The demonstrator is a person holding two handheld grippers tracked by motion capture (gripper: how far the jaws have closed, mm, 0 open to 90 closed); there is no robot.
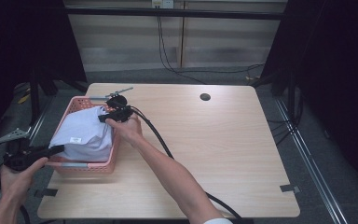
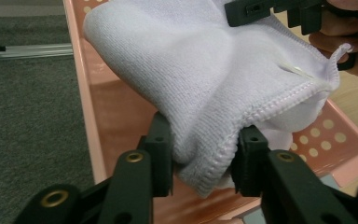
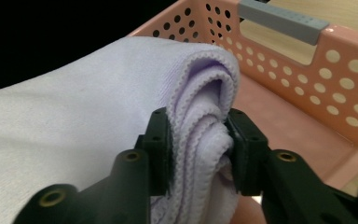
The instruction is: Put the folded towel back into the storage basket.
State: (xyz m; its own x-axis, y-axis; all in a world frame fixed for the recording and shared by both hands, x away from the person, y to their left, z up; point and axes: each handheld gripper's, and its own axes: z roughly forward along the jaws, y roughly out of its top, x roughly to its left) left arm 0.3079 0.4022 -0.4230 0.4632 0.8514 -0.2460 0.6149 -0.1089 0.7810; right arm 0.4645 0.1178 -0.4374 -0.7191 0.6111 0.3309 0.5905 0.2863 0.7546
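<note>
Two tools: the left tool point(image 1: 58, 150) and the right tool point(image 1: 103, 117) each hold one end of a folded towel point(image 1: 85, 133) over a pink basket point(image 1: 83, 166) at the left side of the bench point(image 1: 214, 154).
Left tool state: its jaws pinch a bunched corner of the towel point(image 2: 205, 98); the pads point(image 2: 161, 154) press into the pile on both sides, jaws partly spread around the thick fold.
Right tool state: its jaws clamp the stacked hemmed edges of the towel point(image 3: 74, 126); several layers sit between the pads point(image 3: 242, 140).
Where the towel is: inside the basket's outline, hanging between the two tools, its underside apparently just above or brushing the basket floor point(image 2: 121, 107); I cannot tell whether it rests there.
Step in hand, as I judge it: laying the folded towel down into the basket.
How to do it well: lower both ends level and together so the fold stays stacked; keep the bundle centred between the perforated walls point(image 3: 317, 79); let the cloth settle on the floor before easing either grip; release both ends at about the same time so neither side flops open.
What could go wrong: a loose corner catching on the rim, or one tool letting go first and unrolling the layers.
Towel's look: pale lilac-white terry, soft short pile, overlocked stitched hem, a small white label point(image 1: 76, 139) on top, folded into several layers.
Basket's look: salmon-pink plastic, round holes in the walls, a grey handle point(image 3: 279, 18) bar at one end.
</note>
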